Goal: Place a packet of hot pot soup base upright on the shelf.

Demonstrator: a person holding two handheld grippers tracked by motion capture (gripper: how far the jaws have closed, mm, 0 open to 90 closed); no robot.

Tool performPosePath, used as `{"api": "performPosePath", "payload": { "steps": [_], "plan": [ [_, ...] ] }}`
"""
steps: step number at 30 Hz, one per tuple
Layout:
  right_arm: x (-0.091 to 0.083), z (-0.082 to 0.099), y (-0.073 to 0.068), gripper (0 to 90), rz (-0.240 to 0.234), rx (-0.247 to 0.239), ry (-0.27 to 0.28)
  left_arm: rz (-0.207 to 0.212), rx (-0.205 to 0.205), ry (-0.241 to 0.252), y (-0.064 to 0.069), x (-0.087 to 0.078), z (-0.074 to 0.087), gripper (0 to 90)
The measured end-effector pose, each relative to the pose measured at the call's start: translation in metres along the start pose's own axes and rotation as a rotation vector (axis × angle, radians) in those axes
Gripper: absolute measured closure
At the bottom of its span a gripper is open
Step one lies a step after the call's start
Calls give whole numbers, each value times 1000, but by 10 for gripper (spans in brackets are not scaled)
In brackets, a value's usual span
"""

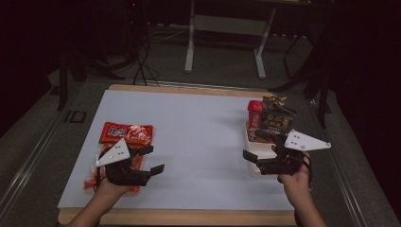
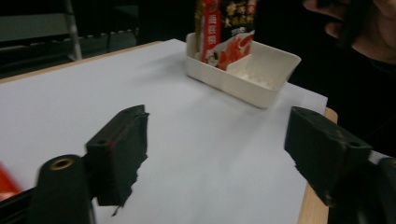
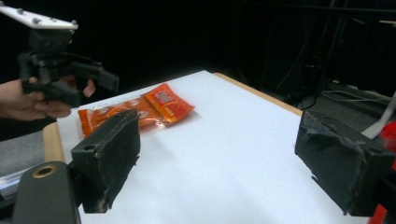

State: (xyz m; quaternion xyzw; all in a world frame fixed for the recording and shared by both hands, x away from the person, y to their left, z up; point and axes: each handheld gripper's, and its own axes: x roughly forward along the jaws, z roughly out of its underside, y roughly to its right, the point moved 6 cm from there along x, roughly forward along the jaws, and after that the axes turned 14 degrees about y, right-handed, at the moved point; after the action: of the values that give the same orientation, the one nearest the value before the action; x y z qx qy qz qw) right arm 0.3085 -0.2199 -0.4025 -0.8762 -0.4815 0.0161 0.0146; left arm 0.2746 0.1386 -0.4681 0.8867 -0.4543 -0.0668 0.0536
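Two orange-red snack packets lie on the white sheet at the left, one partly under my left hand; the right gripper view shows these packets too. My left gripper hovers just right of them, open and holding nothing. At the right, a white tray holds a red pack and a dark pack standing upright. My right gripper hangs over the tray's near half, open and empty. In the left gripper view the open jaws frame the tray and its packs.
The white sheet lies on a wooden board whose edge shows at the front and back. Behind the table stand the legs of a metal frame, with cables on the dark floor. The left gripper is held up at the far left.
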Motion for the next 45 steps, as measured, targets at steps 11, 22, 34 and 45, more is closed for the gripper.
{"api": "performPosePath", "payload": {
  "steps": [11, 22, 34, 45],
  "plan": [
    [-18, 9, -17, 137, -13, 39, 22, -160, 8, -28, -41, -38, -2, 475],
    [-31, 28, -30, 139, -22, 86, 27, -338, -11, -95, -90, -66, 18, 772],
    [-27, 37, -35, 139, -52, 95, 30, -459, -45, -210, -140, -76, 55, 900],
    [-22, 41, -40, 139, -83, 92, 16, -571, -55, -301, -171, -80, 77, 900]
  ]
}}
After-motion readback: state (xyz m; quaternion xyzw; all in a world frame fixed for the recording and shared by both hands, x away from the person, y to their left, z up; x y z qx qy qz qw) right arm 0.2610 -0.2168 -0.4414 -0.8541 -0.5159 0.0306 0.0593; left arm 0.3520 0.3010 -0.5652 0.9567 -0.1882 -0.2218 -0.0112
